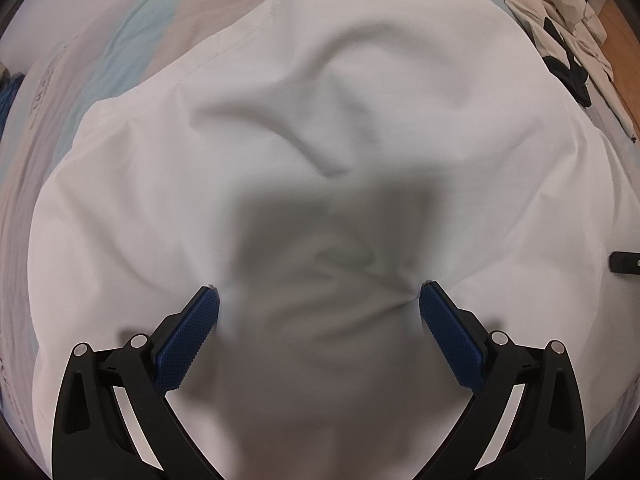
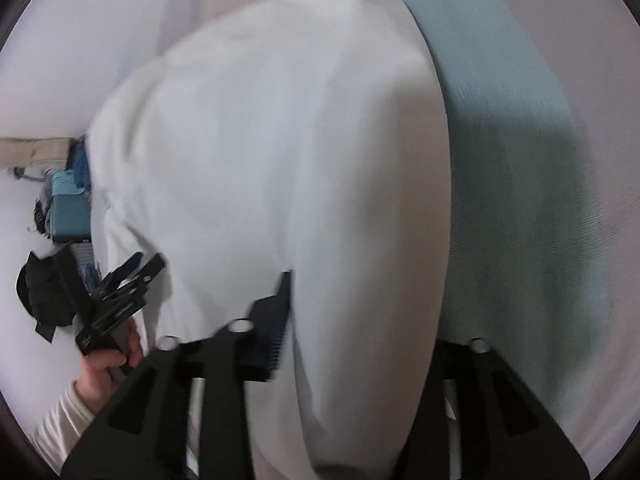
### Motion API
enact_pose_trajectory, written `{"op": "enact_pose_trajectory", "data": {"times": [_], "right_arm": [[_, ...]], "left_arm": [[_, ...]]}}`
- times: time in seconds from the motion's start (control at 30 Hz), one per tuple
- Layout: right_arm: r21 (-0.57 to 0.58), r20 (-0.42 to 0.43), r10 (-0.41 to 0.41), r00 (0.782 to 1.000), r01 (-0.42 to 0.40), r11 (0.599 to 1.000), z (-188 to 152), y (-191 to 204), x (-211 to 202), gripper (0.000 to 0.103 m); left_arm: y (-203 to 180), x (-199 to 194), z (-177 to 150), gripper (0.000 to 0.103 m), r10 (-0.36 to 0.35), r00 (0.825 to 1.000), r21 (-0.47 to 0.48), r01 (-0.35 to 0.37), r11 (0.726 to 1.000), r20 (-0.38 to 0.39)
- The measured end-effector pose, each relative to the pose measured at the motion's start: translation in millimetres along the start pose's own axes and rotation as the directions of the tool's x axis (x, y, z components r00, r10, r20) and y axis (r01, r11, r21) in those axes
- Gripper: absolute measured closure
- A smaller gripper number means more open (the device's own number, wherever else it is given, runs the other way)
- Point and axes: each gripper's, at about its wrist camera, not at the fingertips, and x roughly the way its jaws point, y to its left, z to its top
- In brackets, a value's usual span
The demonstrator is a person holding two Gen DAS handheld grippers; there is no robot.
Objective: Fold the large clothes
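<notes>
The left gripper (image 1: 319, 300) is pointing steeply down with its jaws standing wide apart, both blue pads (image 1: 188, 344) pressing their tips onto the white garment (image 1: 320, 120), nothing pinched between them. The cloth is spreading out ahead of and to both sides of this gripper, rumpled into soft ridges just beyond the pads. Farther out, up and to the right, a heap of beige and black clothes (image 1: 560, 20) is lying on a wooden floor (image 1: 616, 40).

The right gripper (image 2: 360, 320) is straddling a raised fold of the same white garment, which is filling the gap between its jaws; one jaw is hidden behind the cloth, so I cannot tell whether it is clamping. To its right a teal sheet (image 2: 520, 160) is lying on the bed. Far to its left a hand (image 2: 106, 364) is holding the other gripper.
</notes>
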Motion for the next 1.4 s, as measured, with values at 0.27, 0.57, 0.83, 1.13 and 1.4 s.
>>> {"op": "enact_pose_trajectory", "data": {"times": [0.27, 0.57, 0.83, 1.13, 1.4], "right_arm": [[0.050, 0.010, 0.057, 0.998, -0.058, 0.997, -2, 1, -3, 0.088], [-0.079, 0.141, -0.045, 0.989, 0.056, 0.995, -27, 82, -41, 0.090], [-0.163, 0.178, -0.046, 0.983, 0.076, 0.984, -54, 147, -51, 0.091], [-0.131, 0.223, -0.035, 0.974, 0.066, 0.989, -59, 150, -65, 0.091], [-0.206, 0.257, -0.039, 0.966, 0.094, 0.974, -68, 186, -84, 0.092]], "left_arm": [[0, 2, -4, 0.004, -0.001, 1.000, 0.002, 0.001, 1.000, 0.016], [2, -1, -10, 0.005, -0.014, 0.999, -0.001, 0.014, 1.000, 0.037], [4, -2, -12, 0.005, -0.025, 0.999, -0.009, 0.025, 1.000, 0.041], [27, -32, -23, 0.013, -0.082, 0.994, -0.003, 0.082, 0.997, 0.066], [63, -40, -56, 0.012, -0.009, 0.996, 0.041, 0.005, 0.999, 0.090]]}}
